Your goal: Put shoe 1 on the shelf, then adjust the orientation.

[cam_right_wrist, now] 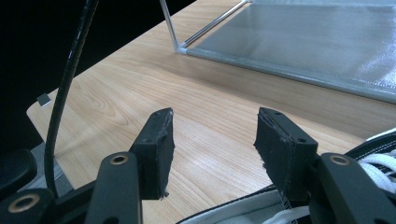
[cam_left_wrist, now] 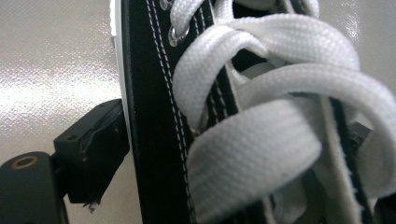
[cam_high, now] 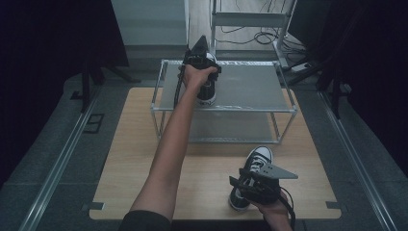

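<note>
A black canvas shoe with white laces [cam_high: 207, 94] stands on the top shelf of a wire rack [cam_high: 250, 86]. My left gripper [cam_high: 206, 77] reaches down onto it from above. In the left gripper view the shoe [cam_left_wrist: 154, 140] sits between the jaws of the left gripper [cam_left_wrist: 233, 128]. One pad [cam_left_wrist: 93, 144] lies by its side, and contact is unclear. The matching shoe [cam_high: 257, 159] lies on the wooden table [cam_high: 144, 159] at the front right. My right gripper [cam_high: 239, 185] [cam_right_wrist: 215, 135] hovers over this shoe [cam_right_wrist: 378, 163], open, with nothing between its pads.
The rack has a lower shelf [cam_high: 231, 127] and stands at the table's far side. In the right gripper view, the rack's lower shelf [cam_right_wrist: 317, 42] lies ahead, beyond bare wood. Dark curtains flank the table. Cables lie on the floor behind the rack [cam_high: 250, 33].
</note>
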### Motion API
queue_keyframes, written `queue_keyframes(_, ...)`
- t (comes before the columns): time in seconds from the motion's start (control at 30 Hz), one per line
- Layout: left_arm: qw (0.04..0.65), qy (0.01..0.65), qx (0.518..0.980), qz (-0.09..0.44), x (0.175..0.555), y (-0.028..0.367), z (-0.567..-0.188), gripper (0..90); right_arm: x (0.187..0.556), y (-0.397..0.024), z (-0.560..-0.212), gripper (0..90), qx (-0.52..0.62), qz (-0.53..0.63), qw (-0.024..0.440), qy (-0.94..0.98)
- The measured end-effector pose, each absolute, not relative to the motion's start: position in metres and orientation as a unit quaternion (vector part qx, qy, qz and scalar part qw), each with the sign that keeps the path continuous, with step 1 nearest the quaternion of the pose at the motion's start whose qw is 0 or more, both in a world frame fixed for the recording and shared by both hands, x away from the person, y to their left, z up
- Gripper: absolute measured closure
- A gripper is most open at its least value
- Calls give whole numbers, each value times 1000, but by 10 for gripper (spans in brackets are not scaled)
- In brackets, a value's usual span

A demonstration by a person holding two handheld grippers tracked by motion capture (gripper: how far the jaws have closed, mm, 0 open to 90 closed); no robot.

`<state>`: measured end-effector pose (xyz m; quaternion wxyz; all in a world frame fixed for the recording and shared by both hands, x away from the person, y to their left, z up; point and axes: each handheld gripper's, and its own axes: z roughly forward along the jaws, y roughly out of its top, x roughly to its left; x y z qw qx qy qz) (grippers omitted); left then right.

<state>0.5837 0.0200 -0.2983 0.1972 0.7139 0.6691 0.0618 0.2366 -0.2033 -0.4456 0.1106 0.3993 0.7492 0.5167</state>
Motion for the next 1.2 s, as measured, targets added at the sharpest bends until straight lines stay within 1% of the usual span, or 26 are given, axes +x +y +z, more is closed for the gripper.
queue_keyframes(0.13,190,668,716,66,584,17,-298,108,236,-204,-445,462,398,517,111,750)
queue_keyframes(0.33,199,669,714,59,582,17,-295,86,236,-203,-445,461,399,517,110,750)
queue_keyframes(0.4,212,665,713,62,579,19,-292,85,236,-202,-445,461,398,516,110,750)
queue_keyframes(0.43,233,659,712,65,576,21,-287,79,236,-202,-445,460,397,516,109,751)
queue_keyframes(0.47,233,659,712,65,576,21,-287,79,236,-202,-445,460,397,516,109,751)
queue_keyframes(0.5,251,648,716,67,571,23,-282,81,235,-202,-445,461,397,516,109,752)
queue_keyframes(0.53,251,648,716,67,571,23,-282,93,235,-202,-445,461,397,516,109,752)
queue_keyframes(0.6,273,638,717,68,566,27,-277,105,235,-201,-445,461,395,515,110,753)
queue_keyframes(0.7,307,619,719,76,555,35,-269,150,234,-200,-445,461,394,514,110,754)
queue_keyframes(0.8,335,601,722,71,543,43,-263,152,234,-200,-445,465,394,513,112,754)
queue_keyframes(0.97,367,567,734,68,519,60,-261,182,232,-194,-446,472,388,509,111,760)
queue_keyframes(1.1,382,552,738,66,505,66,-262,189,231,-189,-448,480,385,507,109,763)
queue_keyframes(1.2,395,532,747,60,492,74,-264,188,229,-183,-450,507,379,503,107,770)
